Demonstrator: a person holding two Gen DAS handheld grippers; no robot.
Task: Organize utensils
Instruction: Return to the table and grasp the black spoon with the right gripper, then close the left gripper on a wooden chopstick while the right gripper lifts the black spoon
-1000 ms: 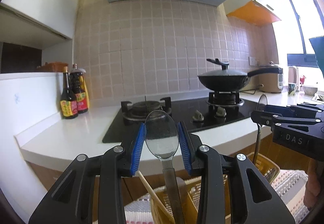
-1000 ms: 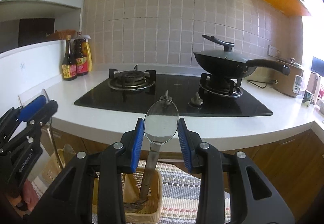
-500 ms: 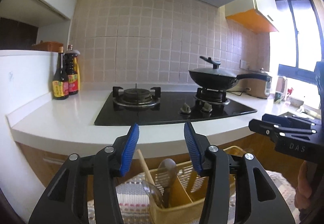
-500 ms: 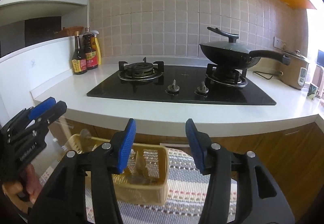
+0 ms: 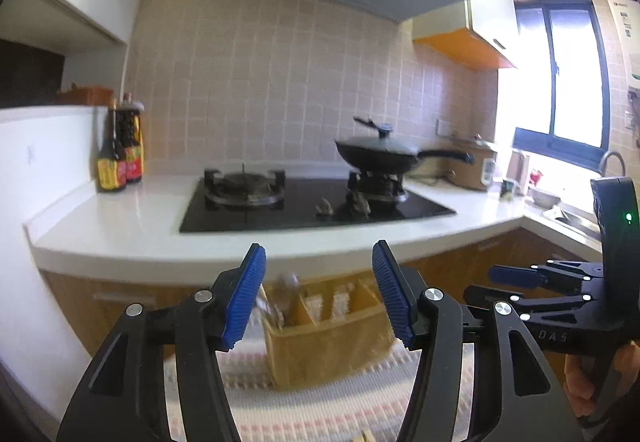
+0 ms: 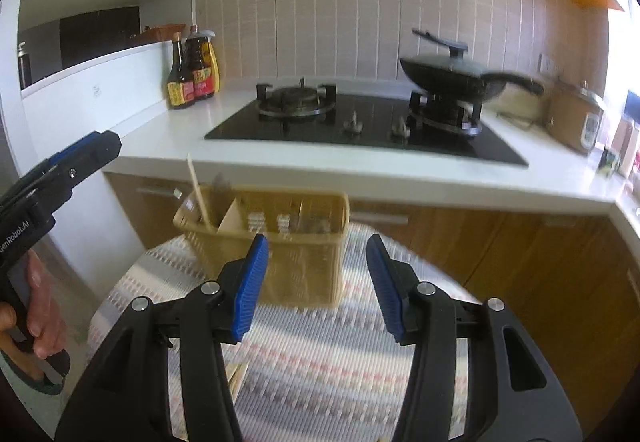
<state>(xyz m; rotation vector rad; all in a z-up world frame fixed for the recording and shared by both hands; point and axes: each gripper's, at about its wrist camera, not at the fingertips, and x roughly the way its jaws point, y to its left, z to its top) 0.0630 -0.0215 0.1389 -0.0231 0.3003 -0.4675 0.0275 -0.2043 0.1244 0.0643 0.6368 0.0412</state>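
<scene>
A yellow divided basket [image 5: 328,338] [image 6: 288,262] stands on a striped mat [image 5: 320,402] [image 6: 320,362] below the counter. Its left compartment holds a spoon [image 5: 286,282] and a wooden chopstick [image 6: 198,190]. Blurred metal utensils [image 6: 312,222] stand in its right compartment. My left gripper [image 5: 318,270] hangs short of the basket, its jaws opening with nothing between them; it also shows at the left of the right wrist view [image 6: 88,150]. My right gripper [image 6: 318,254] is open and empty in front of the basket, and shows at the right [image 5: 516,276]. Pale wooden sticks [image 6: 236,378] lie on the mat.
A white counter [image 6: 360,174] runs above the basket with a black hob [image 6: 360,130], a lidded wok [image 6: 452,76] and sauce bottles [image 6: 192,78]. Wooden cabinet doors [image 6: 540,262] stand behind and to the right. A rice cooker [image 6: 576,118] sits far right. Hands hold both grippers.
Each gripper held a spoon between its pads a second ago. Both opened, the spoons dropped into the basket, and both grippers have drawn back from it.
</scene>
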